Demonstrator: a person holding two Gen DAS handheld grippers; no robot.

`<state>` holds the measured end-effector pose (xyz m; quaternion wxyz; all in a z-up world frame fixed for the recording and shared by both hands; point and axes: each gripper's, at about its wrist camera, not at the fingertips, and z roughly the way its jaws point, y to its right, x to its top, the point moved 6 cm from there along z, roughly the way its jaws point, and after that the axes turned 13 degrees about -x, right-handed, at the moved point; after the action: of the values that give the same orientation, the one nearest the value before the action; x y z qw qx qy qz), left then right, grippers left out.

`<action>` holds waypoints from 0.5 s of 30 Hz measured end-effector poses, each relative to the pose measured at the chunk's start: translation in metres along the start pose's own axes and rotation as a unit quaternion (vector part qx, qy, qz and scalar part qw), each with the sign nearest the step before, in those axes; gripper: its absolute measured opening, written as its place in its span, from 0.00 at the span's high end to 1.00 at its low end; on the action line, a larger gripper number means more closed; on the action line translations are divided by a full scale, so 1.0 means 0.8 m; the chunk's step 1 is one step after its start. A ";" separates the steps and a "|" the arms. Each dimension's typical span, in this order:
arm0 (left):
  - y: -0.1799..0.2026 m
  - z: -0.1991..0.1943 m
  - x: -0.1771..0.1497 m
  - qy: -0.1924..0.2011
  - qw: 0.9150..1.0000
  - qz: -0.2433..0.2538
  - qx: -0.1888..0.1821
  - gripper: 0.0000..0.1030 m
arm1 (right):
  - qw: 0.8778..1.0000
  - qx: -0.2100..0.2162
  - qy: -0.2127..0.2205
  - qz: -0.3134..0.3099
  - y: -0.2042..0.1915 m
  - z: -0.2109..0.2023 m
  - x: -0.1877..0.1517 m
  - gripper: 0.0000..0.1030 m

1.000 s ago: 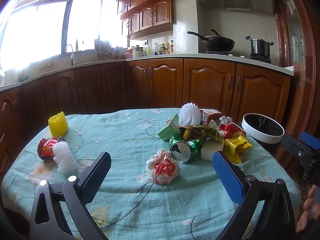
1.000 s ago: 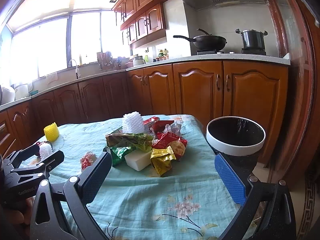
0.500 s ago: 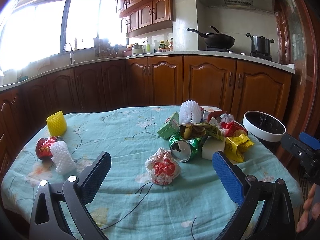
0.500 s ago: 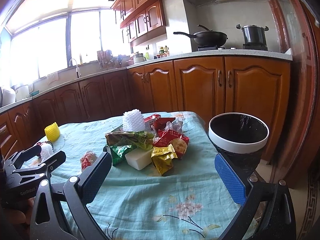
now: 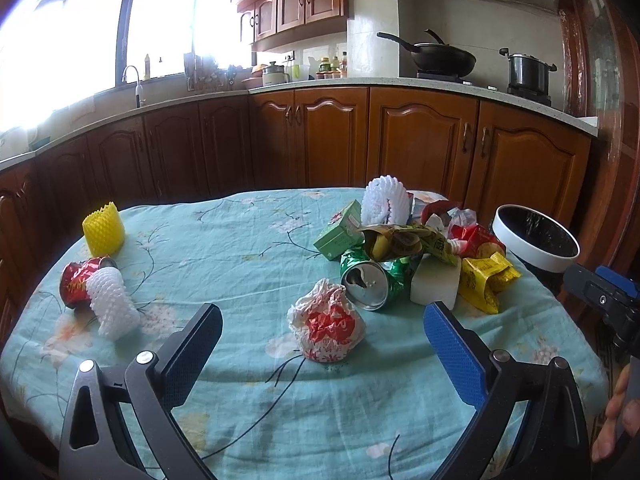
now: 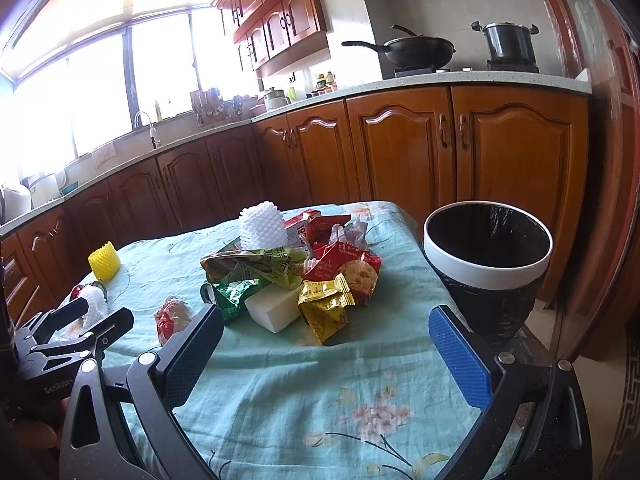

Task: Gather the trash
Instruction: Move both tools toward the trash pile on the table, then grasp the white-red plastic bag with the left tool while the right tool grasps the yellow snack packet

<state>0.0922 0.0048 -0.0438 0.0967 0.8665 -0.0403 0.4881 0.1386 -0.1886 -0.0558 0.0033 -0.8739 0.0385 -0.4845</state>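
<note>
A pile of trash lies on the teal tablecloth (image 5: 248,248): a crushed green can (image 5: 370,280), a white foam block (image 5: 434,286), a yellow wrapper (image 5: 482,278), a green box (image 5: 339,235), a white foam net (image 5: 384,200) and red wrappers (image 6: 344,266). A crumpled red-and-white wrapper (image 5: 327,326) lies just ahead of my open, empty left gripper (image 5: 322,346). My right gripper (image 6: 326,352) is open and empty, short of the pile. A white-rimmed bin with a black liner (image 6: 486,258) stands off the table's right edge.
At the table's left lie a yellow foam net (image 5: 103,232), a red crushed can (image 5: 78,280) and a white foam net (image 5: 112,304). Wooden kitchen cabinets (image 5: 420,140) run behind the table. The left gripper shows in the right wrist view (image 6: 76,334).
Both grippers have moved slightly forward toward the trash and the views tilted a little downward. Jaws stayed open and nothing on the table moved.
</note>
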 end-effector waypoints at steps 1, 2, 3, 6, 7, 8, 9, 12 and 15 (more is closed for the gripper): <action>-0.002 0.003 0.001 -0.003 1.000 -0.002 0.000 0.02 | 1.000 0.002 -0.004 0.000 0.000 0.004 0.000 0.01; -0.003 0.006 0.002 -0.006 1.000 -0.003 0.000 0.02 | 1.000 0.004 -0.008 0.001 0.000 0.007 0.000 0.01; -0.004 0.009 0.004 -0.010 1.000 -0.003 0.002 0.02 | 1.000 0.005 -0.012 0.002 0.000 0.011 0.001 0.01; -0.010 0.023 0.007 -0.020 1.000 -0.007 0.003 0.02 | 1.000 0.010 -0.027 0.001 -0.002 0.025 -0.001 0.02; -0.012 0.028 0.007 -0.025 1.000 -0.010 0.003 0.02 | 0.999 0.013 -0.034 0.001 -0.002 0.031 -0.001 0.03; -0.015 0.033 0.007 -0.030 0.999 -0.013 0.003 0.03 | 0.999 0.015 -0.040 0.001 -0.002 0.036 -0.002 0.04; -0.018 0.039 0.008 -0.035 0.999 -0.016 0.002 0.04 | 0.999 0.017 -0.045 0.002 -0.002 0.042 -0.002 0.05; -0.027 0.056 0.009 -0.049 0.999 -0.021 0.005 0.04 | 0.998 0.020 -0.067 0.004 -0.001 0.062 -0.005 0.09; -0.037 0.074 0.011 -0.063 0.997 -0.031 0.005 0.06 | 0.996 0.024 -0.091 0.002 -0.003 0.085 -0.010 0.15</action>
<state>0.1512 0.0216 -0.0700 0.1046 0.8969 -0.0166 0.4294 0.1920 -0.1876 -0.0987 0.0284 -0.9138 0.0286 -0.4041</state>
